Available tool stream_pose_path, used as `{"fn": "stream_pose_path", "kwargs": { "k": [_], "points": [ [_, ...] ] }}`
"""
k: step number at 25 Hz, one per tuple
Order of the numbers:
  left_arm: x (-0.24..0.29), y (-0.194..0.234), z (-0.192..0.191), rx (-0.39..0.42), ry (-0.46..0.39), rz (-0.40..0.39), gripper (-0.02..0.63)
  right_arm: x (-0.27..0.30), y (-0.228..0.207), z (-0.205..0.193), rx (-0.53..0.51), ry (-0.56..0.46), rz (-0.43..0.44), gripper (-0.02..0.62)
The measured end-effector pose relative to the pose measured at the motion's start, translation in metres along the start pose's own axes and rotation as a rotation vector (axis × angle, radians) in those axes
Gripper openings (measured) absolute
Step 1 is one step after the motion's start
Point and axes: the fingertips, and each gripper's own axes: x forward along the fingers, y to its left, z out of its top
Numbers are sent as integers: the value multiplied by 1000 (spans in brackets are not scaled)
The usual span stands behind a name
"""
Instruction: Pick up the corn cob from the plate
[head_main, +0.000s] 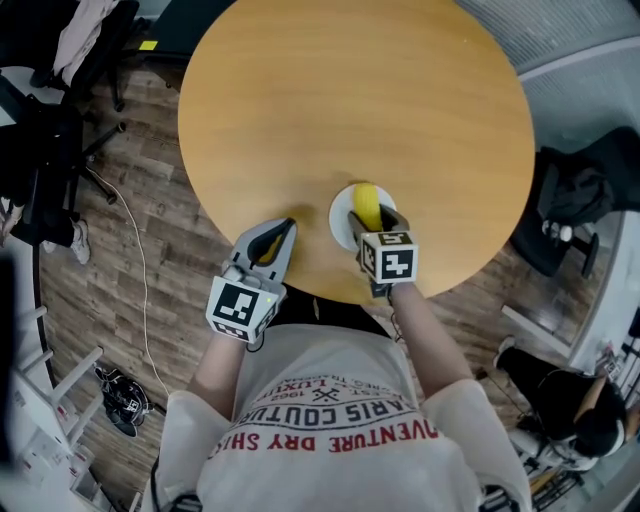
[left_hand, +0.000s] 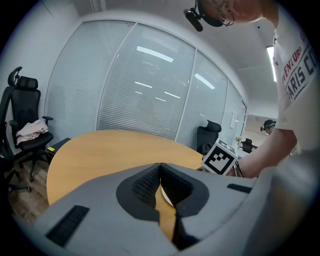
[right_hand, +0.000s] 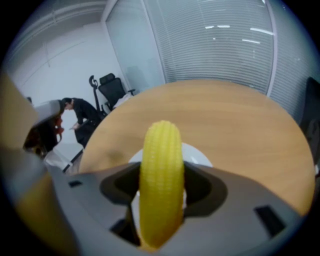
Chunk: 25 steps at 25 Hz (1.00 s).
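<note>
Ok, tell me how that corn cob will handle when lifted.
The corn cob looks stiff: it holds its shape between the right gripper's jaws. Being round, it would likely roll if released onto the plate. Its smooth, glossy rows may be slippery, so it could pivot in the jaws.

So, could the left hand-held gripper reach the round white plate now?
Probably yes: the left hand-held gripper lies beside the plate with bare wooden tabletop between, though the right hand-held gripper holding the yellow corn cob crowds it.
</note>
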Motion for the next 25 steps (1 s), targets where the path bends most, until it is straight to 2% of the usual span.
{"fn": "stream_pose_path", "kwargs": {
  "k": [7,17,25],
  "points": [
    [-4,-9,20,15,-40,17,35,-48,16,33,23,-159,81,268],
    [-7,-28,74,94,-129,34,35,-137,14,99,-36,-448,92,268],
    [-10,-39,124,172,-227,42,35,-192,15,124,-108,-624,99,268]
  ]
}}
